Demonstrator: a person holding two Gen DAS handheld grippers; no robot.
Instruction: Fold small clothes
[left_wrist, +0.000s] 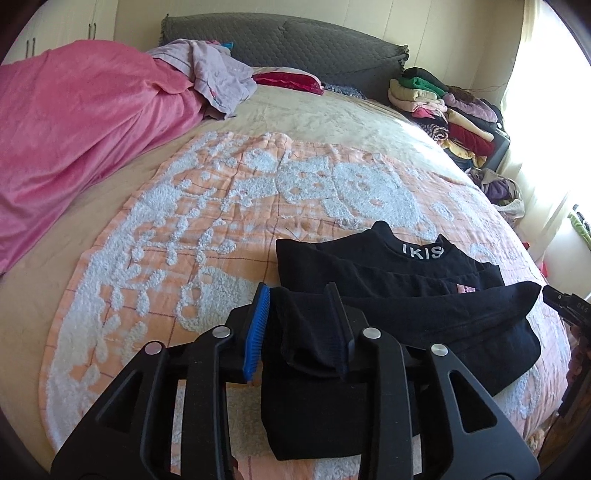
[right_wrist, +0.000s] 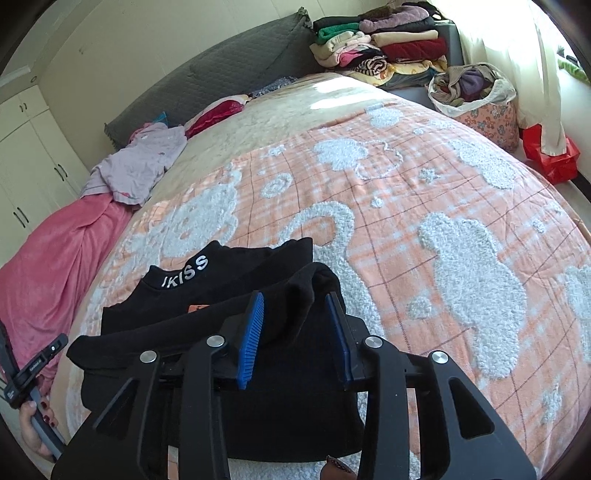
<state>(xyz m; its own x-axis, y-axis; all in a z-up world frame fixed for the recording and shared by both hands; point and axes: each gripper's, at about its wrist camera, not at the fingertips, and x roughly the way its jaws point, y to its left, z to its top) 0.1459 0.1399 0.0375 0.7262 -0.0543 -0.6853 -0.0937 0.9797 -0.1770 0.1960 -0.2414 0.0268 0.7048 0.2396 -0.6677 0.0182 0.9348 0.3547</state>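
Item: black top (left_wrist: 388, 295), folded hem-up on the orange blanket (left_wrist: 184, 206), at our six o'clock. Left gripper (left_wrist: 301, 325) and right gripper (right_wrist: 299, 332) both parted (cloth between, unpinched). We withdraw low, sparing the fold.

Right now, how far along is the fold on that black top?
Done: the black top lies on the blanket, its lower part folded up towards the collar. In hand: the left gripper and right gripper straddle the folded edge, jaws apart, pads clear. Left: further folds, if wanted, and putting it away.
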